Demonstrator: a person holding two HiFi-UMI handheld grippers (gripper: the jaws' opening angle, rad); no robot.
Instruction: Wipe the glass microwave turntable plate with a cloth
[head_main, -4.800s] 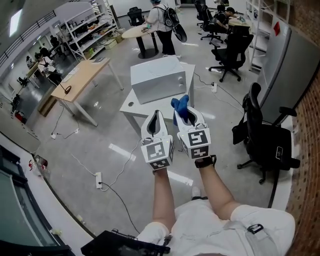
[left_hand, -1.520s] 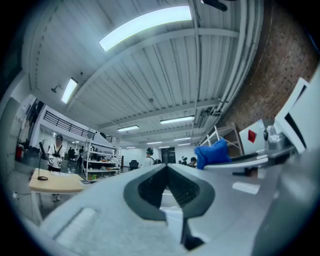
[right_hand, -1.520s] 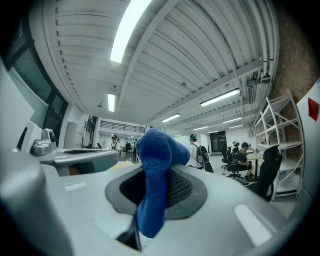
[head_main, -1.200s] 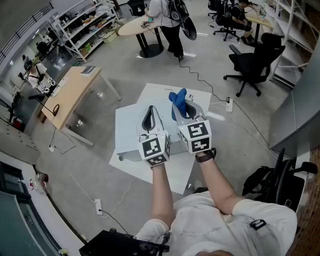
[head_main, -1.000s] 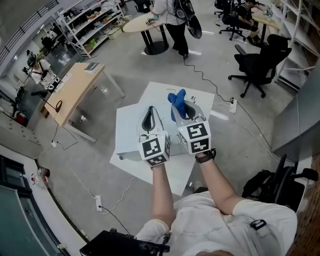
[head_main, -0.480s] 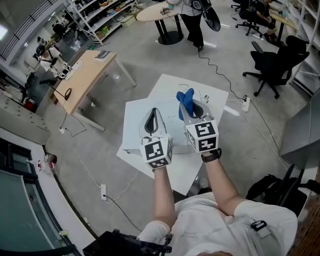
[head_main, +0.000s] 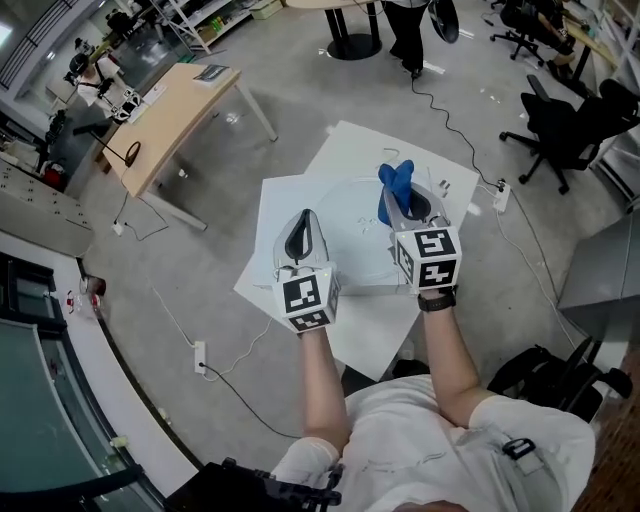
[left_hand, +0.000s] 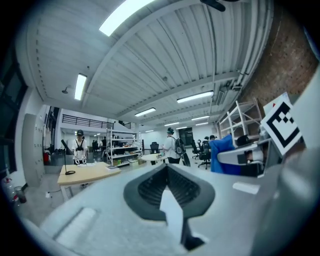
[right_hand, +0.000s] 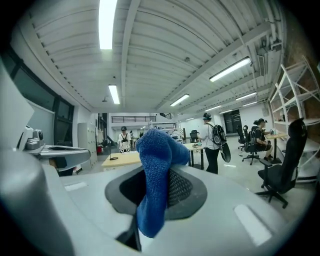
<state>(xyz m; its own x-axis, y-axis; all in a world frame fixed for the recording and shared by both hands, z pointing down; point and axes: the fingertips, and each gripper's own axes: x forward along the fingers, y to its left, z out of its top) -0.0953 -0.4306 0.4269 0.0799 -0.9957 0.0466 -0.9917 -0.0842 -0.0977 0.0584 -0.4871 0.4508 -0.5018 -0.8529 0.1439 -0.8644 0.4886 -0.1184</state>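
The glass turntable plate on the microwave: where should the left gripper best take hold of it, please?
Probably its thin rim at the near-left, approached low from the left. The glass plate lies flat on the microwave, so only the rim fits between jaws; the right gripper with the blue cloth occupies the right side. The left gripper has its jaws together and must open first.
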